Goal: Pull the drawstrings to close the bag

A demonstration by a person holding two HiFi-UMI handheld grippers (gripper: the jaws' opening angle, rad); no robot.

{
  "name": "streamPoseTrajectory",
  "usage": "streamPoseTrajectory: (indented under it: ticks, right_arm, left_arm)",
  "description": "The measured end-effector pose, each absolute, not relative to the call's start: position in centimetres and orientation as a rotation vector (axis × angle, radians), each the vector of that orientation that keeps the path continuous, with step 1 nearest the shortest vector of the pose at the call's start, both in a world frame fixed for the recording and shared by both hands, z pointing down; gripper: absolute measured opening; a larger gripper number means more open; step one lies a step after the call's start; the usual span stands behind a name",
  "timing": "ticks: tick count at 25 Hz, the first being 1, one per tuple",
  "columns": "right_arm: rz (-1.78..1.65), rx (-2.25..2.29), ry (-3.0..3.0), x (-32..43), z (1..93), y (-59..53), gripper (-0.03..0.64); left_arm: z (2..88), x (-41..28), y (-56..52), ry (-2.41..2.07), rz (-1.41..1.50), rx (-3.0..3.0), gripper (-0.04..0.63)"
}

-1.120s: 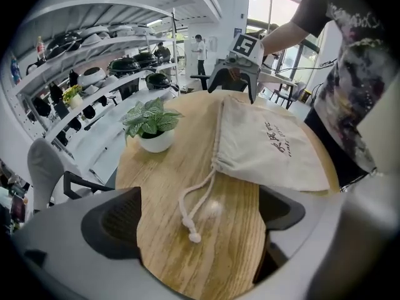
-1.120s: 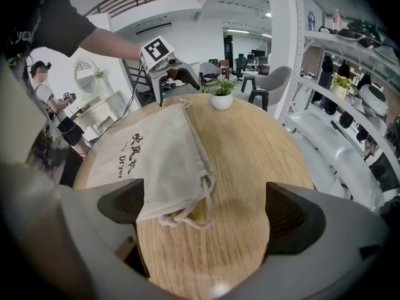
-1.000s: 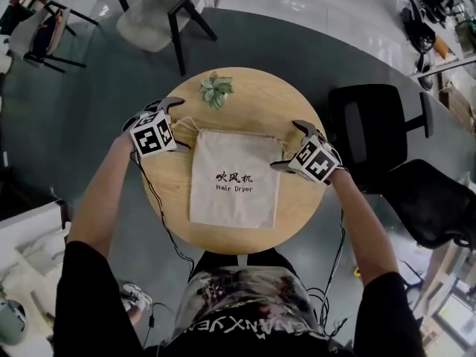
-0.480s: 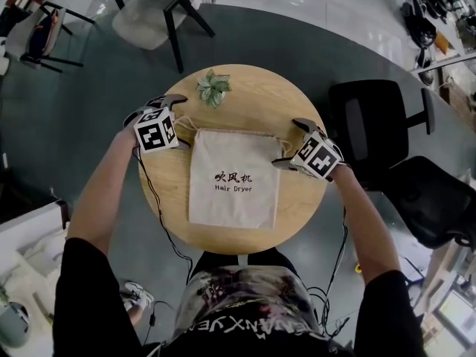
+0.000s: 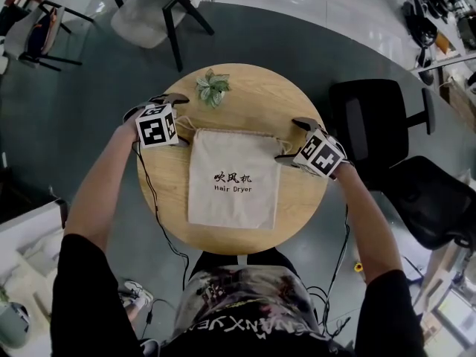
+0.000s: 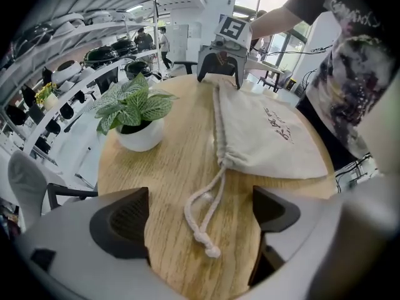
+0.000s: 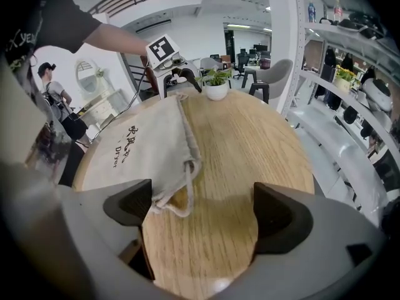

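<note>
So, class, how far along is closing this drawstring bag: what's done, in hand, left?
Done: the bag lies flat on the table. In hand: both pairs of jaws have just been closing, the left gripper around the knotted cord, the right gripper around the cord loop, neither pinching yet. Left: grip and pull outward; the mouth looks barely gathered.

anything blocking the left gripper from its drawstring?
Nothing visible. The left gripper, jaws wide apart but just closing a little, straddles the knotted drawstring, which lies untouched on the bare table. The potted plant stands off to one side.
</note>
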State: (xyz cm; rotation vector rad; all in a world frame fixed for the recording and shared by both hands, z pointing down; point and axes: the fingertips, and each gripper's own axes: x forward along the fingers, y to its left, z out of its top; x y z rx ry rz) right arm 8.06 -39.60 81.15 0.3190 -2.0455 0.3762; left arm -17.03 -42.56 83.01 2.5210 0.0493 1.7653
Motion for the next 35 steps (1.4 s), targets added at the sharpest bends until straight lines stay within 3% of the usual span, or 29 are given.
streamPoseTrajectory:
  ticks: [4,7,10,17,23,25,29,31,35]
  right_arm:
    - [0.364,0.314,-2.048,8.2,81.3,-39.8,0.482]
    - [0.358,0.305,-2.051,8.3,81.1,-39.8,0.413]
    - [0.351,0.291,-2.053,8.2,80.9,-39.6,0.368]
    - [0.360,0.223,-2.063,7.5,80.6,-38.4,0.236]
    - [0.366,0.228,-2.087,7.4,80.0,-38.4,0.184]
    - [0.370,0.229,-2.092,7.5,79.8,-38.5,0.137]
    - [0.383,0.237,-2.086,7.6,79.8,-38.6,0.025]
    - [0.391,0.236,-2.082,7.7,79.7,-38.6,0.012]
    - [0.405,0.227,-2.082,7.8,79.3,-38.5,0.011]
  left_arm:
    - [82.9,-17.0,-43.3,0.026,1.751,2.526,0.465]
    - [82.8,-16.9,-43.5,0.017,1.745,2.531,0.443]
    - [82.5,-16.8,-43.7,-0.011,1.723,2.545,0.336]
    - [82.3,-16.9,-43.4,0.000,1.731,2.542,0.300]
    - [82.2,-16.8,-43.5,-0.007,1.737,2.542,0.258]
    - [82.2,-16.8,-43.6,-0.015,1.738,2.543,0.204]
    - [82.2,-16.8,-43.5,-0.016,1.747,2.538,0.187]
    - [82.2,-16.8,-43.6,-0.027,1.761,2.539,0.109]
    - [82.2,-16.9,-43.9,-0.067,1.798,2.547,0.041]
